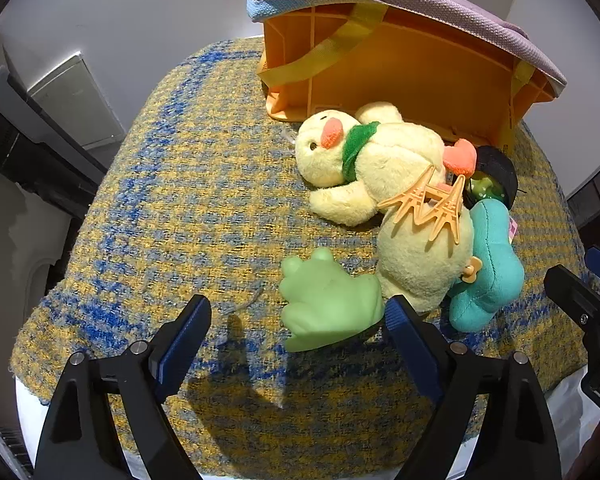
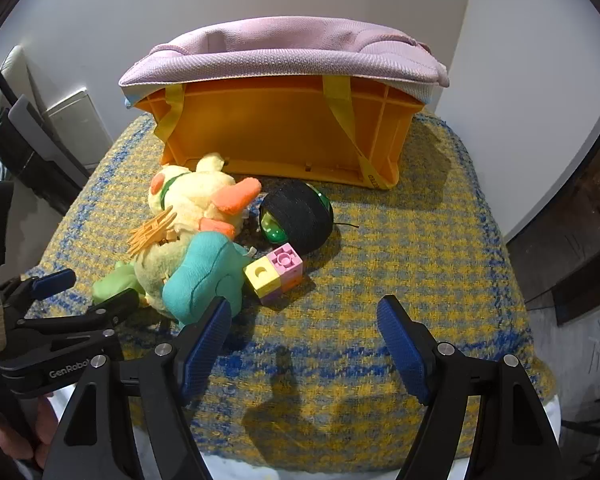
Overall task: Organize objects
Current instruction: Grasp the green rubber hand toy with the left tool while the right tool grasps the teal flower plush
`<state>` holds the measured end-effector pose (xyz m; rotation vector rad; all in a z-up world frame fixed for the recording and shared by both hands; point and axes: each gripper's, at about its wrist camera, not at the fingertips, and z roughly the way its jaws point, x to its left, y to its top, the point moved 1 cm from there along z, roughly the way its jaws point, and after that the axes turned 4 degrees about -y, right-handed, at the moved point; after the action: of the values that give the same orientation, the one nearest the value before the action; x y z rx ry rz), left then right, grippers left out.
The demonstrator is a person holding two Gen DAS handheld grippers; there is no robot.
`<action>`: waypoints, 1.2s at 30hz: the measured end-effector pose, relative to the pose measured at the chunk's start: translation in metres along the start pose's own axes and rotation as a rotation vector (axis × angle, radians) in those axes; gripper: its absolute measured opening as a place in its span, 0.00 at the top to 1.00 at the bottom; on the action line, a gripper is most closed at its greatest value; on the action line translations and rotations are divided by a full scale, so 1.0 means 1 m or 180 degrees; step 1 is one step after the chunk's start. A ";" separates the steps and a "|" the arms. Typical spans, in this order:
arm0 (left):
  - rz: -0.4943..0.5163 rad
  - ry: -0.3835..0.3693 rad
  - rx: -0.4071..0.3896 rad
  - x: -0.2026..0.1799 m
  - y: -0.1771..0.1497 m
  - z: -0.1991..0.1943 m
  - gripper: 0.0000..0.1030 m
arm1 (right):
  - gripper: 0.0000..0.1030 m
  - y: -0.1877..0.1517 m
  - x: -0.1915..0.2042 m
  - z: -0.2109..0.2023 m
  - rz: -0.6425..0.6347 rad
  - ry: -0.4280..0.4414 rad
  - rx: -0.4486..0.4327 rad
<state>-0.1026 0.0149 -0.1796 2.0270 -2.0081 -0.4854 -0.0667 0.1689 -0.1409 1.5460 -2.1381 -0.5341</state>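
Observation:
A yellow plush duck [image 1: 396, 176] with a green scarf lies on the woven cloth, also in the right wrist view [image 2: 184, 208]. An orange comb-like clip [image 1: 432, 204] rests on it. A green rubber frog [image 1: 328, 304] lies just ahead of my left gripper [image 1: 300, 320], which is open and empty. A teal plush [image 2: 200, 280] lies beside the duck. Pastel blocks [image 2: 274, 276] and a black-and-green ball [image 2: 300, 216] sit to its right. My right gripper [image 2: 304, 324] is open and empty, its left finger close to the teal plush.
An orange plastic crate [image 2: 284, 136] lined with a purple fabric bag [image 2: 284, 56] stands at the back of the yellow-and-blue cloth [image 2: 400, 248]. A white wall lies behind. A dark cabinet [image 2: 580, 216] stands at the right.

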 end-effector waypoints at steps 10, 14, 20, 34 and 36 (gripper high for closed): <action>0.0026 -0.0214 -0.0088 -0.007 0.003 0.001 0.51 | 0.27 0.000 -0.007 0.004 0.0094 0.0000 0.0062; 0.0017 -0.0226 -0.0107 -0.007 0.001 -0.001 0.52 | 0.27 -0.001 -0.006 0.003 0.0085 0.0004 0.0066; -0.0030 -0.0178 -0.0136 0.001 0.000 -0.009 0.53 | 0.27 0.002 -0.001 -0.003 0.0054 0.0034 0.0034; -0.0184 0.0085 -0.0191 0.035 -0.012 -0.040 0.52 | 0.27 0.007 0.035 -0.004 -0.0006 0.0324 0.0065; -0.0218 0.0094 -0.0169 0.043 -0.016 -0.041 0.52 | 0.27 0.008 0.041 -0.001 -0.0018 0.0348 0.0092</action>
<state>-0.0717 -0.0295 -0.1513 2.0643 -1.8939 -0.5137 -0.0837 0.1323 -0.1306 1.5605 -2.0682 -0.4126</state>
